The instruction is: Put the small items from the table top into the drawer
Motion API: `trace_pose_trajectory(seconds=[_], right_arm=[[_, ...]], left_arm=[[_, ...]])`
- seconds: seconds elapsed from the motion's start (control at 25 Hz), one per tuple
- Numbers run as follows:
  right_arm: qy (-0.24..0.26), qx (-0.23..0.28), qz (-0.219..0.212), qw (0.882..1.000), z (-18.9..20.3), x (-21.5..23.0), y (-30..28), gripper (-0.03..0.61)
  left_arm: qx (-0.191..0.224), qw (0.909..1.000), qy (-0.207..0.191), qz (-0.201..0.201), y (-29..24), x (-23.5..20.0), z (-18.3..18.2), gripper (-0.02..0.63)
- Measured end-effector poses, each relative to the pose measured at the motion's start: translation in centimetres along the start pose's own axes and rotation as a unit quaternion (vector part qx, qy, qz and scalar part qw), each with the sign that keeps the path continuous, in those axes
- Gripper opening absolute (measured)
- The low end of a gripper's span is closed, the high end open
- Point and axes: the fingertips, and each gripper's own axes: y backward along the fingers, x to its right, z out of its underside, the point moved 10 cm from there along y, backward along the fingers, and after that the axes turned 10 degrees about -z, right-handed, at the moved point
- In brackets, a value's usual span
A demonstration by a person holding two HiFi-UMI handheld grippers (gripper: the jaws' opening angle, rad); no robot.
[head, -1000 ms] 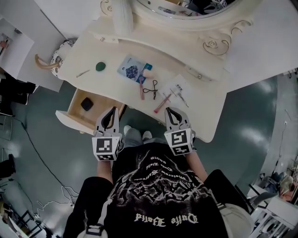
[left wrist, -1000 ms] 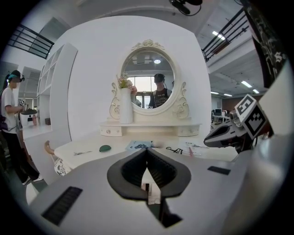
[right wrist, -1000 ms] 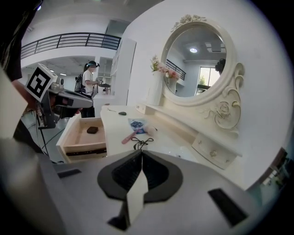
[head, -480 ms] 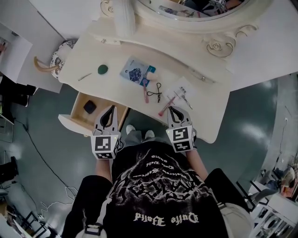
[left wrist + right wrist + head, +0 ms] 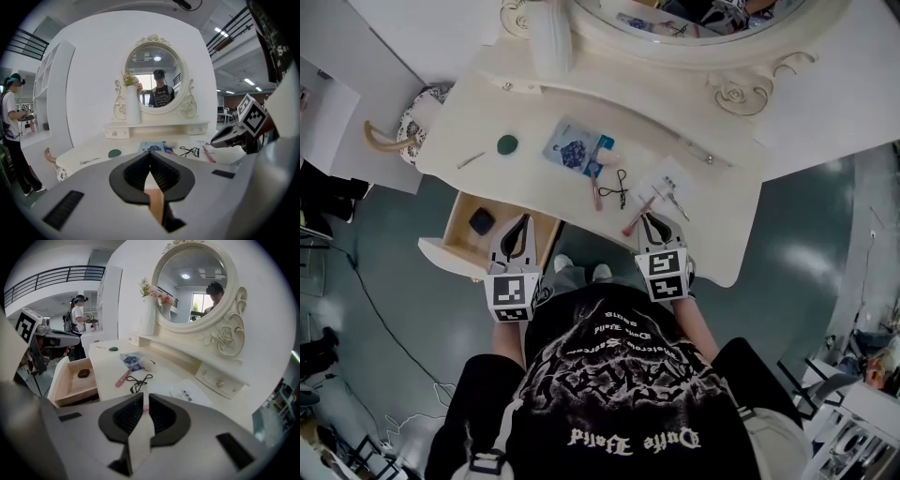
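Note:
On the cream dressing table [image 5: 712,234] lie a pink stick [image 5: 636,216], a pink pen [image 5: 596,187], a black eyelash curler [image 5: 619,187], a blue packet [image 5: 577,150], a green round piece [image 5: 507,143] and thin silver tweezers [image 5: 470,159]. The drawer [image 5: 450,251] stands pulled out at the left with a black item [image 5: 481,221] in it. My left gripper [image 5: 523,221] hangs over the drawer's right end, shut and empty. My right gripper [image 5: 651,220] is at the table's front edge just right of the pink stick. Its jaws have just been opening to a narrow gap and grip nothing.
A white paper sheet [image 5: 667,180] with small metal tweezers [image 5: 673,202] lies right of the curler. A round mirror [image 5: 192,287] and a white vase [image 5: 149,312] stand at the table's back. A stool [image 5: 417,117] stands left of the table. A person [image 5: 11,136] stands far left.
Both grippers have edged forward toward the table. The right gripper's tips have come closer to the pink stick, and the left gripper has drifted slightly toward the drawer.

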Motion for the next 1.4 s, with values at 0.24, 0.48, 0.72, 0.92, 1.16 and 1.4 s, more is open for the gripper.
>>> trace_pose_trajectory(seconds=[0.24,0.48,0.72,0.92,1.16,1.4], right_arm=[[-0.031,-0.023,-0.004,0.999,0.1,0.0,-0.7,0.14],[-0.064,-0.037,0.0,0.997,-0.1,0.3,-1.8,0.172],[-0.119,-0.053,0.031,0.991,-0.2,0.8,-2.6,0.17],[-0.126,-0.086,0.036,0.988,-0.1,0.9,-3.8,0.168],[-0.134,-0.096,0.042,0.985,-0.1,1.2,-4.1,0.148],[-0.154,-0.101,0.043,0.982,-0.1,1.0,-4.3,0.138]], left_arm=[[-0.003,1.0,0.0,0.005,0.3,-0.2,0.5,0.015],[-0.009,1.0,0.004,0.0,0.6,-0.4,1.2,0.015],[-0.011,0.9999,0.0,0.007,0.6,-0.6,1.1,0.015],[-0.013,0.9999,0.005,0.001,0.9,-1.0,1.2,0.015],[-0.021,0.9998,0.005,-0.005,1.0,-1.4,1.5,0.015],[-0.023,0.9997,0.001,-0.009,1.5,-2.2,1.7,0.015]])
